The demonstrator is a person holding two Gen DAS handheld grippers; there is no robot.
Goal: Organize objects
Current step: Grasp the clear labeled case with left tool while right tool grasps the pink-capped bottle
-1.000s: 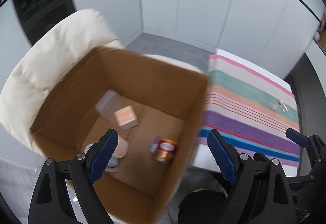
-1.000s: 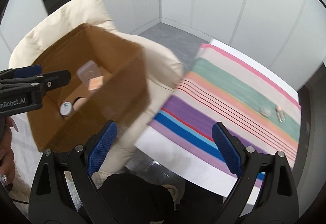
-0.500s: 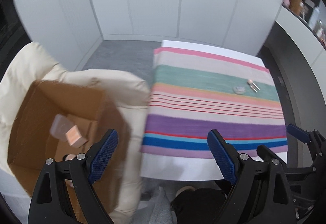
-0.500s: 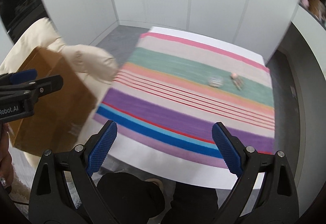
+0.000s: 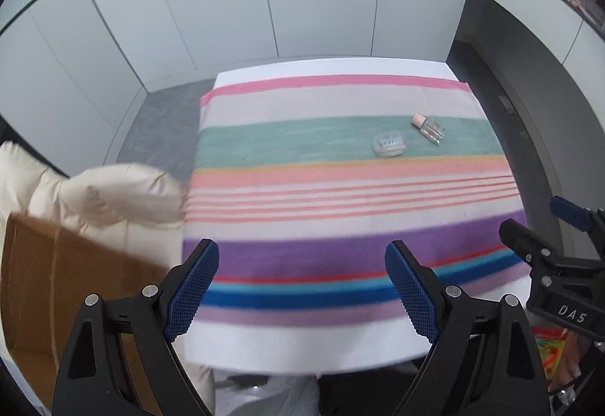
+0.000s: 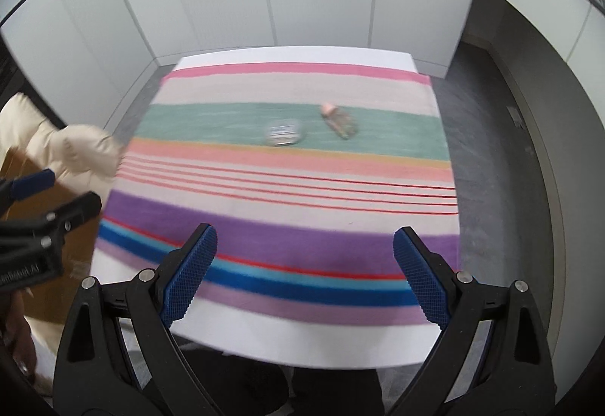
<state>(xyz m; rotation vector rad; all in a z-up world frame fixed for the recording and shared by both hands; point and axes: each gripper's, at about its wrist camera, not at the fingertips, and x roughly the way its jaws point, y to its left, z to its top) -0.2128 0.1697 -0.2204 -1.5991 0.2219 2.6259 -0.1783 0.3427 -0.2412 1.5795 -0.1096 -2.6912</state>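
The small clear case (image 5: pixel 389 143) and the little bottle (image 5: pixel 428 128) with a peach cap lie near each other on the green stripe of the striped cloth (image 5: pixel 340 189), toward its far right part, with wide bare cloth all around them. Your left gripper (image 5: pixel 301 289) and right gripper (image 6: pixel 304 274) hover over the near edge, both with jaws apart and nothing between them. At the left edge the cream cushion (image 5: pixel 113 196) and the cardboard box (image 5: pixel 56 283) stand just beside the table.
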